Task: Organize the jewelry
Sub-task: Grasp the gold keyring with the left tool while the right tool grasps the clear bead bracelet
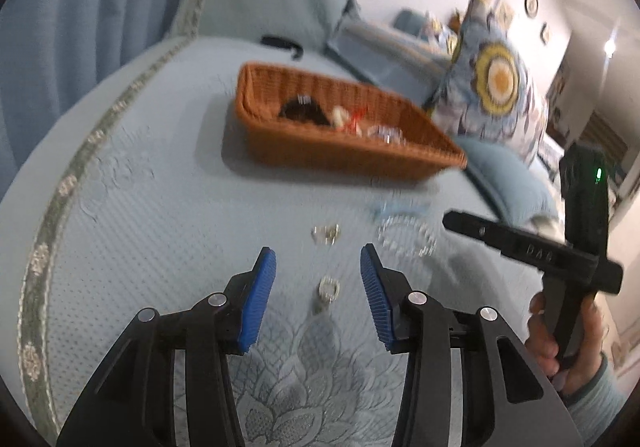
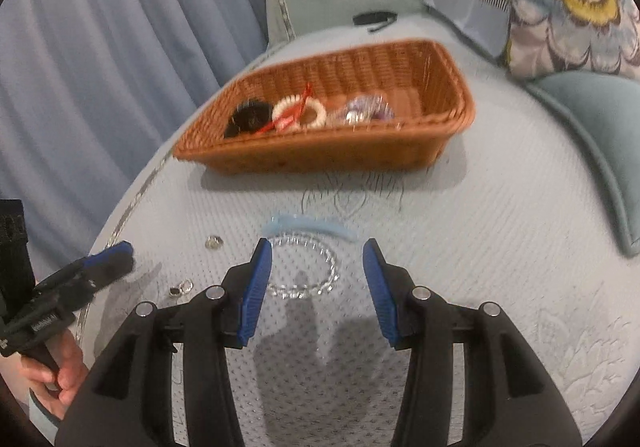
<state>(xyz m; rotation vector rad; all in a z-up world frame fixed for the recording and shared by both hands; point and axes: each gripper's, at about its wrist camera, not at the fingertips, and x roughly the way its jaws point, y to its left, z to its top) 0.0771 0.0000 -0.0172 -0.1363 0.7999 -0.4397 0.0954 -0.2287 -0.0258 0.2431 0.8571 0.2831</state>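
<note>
The bed cover (image 2: 500,207) is bare on the right of the clear bead bracelet (image 2: 304,267). The wicker basket (image 2: 320,155) blocks the way behind it.

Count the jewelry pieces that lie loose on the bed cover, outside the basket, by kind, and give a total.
Clear bead bracelet: 1
Pale blue hair clip: 1
Small silver pieces, ring-like, blurred: 2, one nearer and one farther
Total: 4

Both grippers, left and right, are open with nothing between their pads.

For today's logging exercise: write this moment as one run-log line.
left gripper: jaws open over small ring | right gripper: jaws open over clear bead bracelet | basket: holds jewelry
</note>
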